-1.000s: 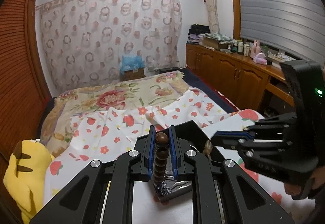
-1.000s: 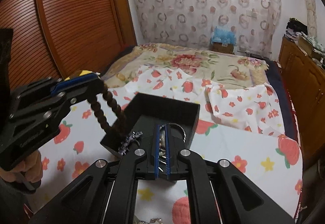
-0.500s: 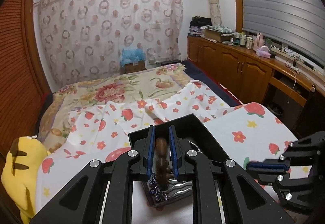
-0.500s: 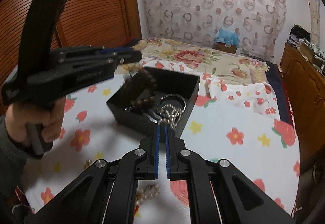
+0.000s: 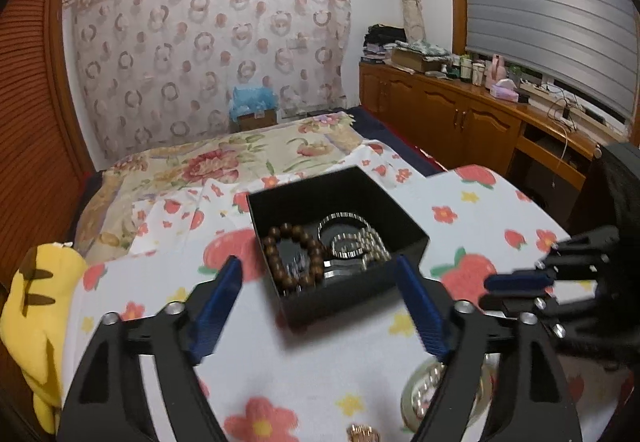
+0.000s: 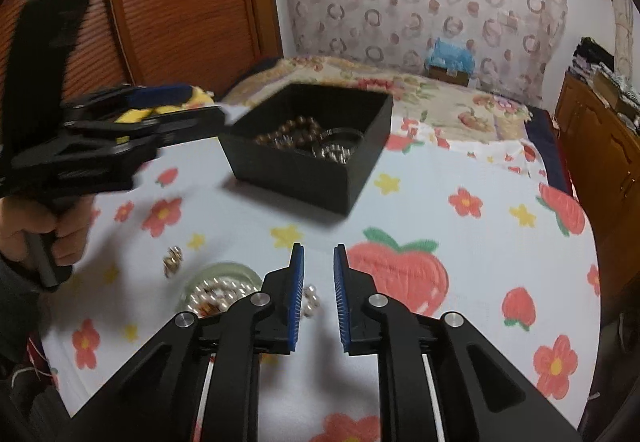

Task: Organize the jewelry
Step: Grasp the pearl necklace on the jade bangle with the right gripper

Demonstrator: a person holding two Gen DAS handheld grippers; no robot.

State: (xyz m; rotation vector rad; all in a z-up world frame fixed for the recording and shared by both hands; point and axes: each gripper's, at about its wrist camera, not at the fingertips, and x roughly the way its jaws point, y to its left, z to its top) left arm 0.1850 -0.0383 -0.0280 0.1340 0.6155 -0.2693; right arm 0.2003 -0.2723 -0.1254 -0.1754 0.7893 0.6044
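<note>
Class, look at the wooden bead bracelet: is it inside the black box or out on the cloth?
Inside. The wooden bead bracelet lies in a loop on the floor of the black box, beside the silver pieces; no gripper touches it.

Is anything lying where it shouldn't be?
Yes. The black box holds a wooden bead bracelet, but a pearl string and a small gold piece lie loose on the strawberry cloth, outside it.
</note>
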